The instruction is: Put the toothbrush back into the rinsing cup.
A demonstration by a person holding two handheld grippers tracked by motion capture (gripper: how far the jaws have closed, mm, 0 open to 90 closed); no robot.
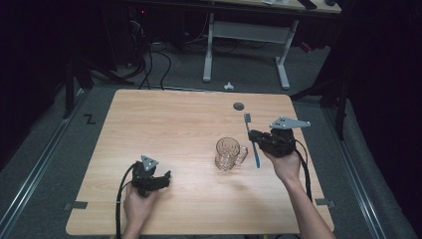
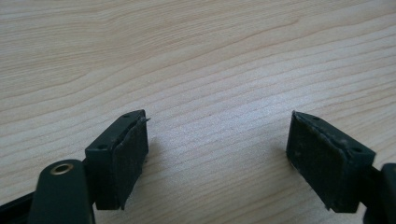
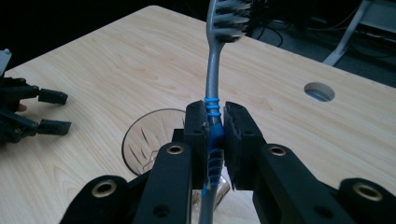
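1. At the left of the high view, the left gripper (image 1: 166, 176) lies low over the wooden table (image 1: 164, 124), held in the person's left hand (image 1: 137, 204) near the front edge. A black cable trails from it toward the person.
2. In the left gripper view its jaws stand wide apart, with bare wood grain between the two black pads (image 2: 125, 156) and nothing gripped.
3. Near the middle of the table a clear glass mug (image 1: 228, 153) stands upright, its handle turned toward the right gripper. In the right gripper view the mug's rim (image 3: 149, 135) shows just below and behind the jaws.
4. Just to the right of the mug, the toothbrush (image 1: 253, 142) is held off the table, bristle head farther from the person and blue handle end nearer.
5. The right gripper (image 1: 256, 137), in the person's right hand (image 1: 286, 164), is clamped on the toothbrush (image 3: 213, 126) at its blue ribbed grip; the grey neck rises above the pads to the head.
6. Beyond the gripper, a round hole (image 1: 238, 105) sits in the tabletop near the far edge.
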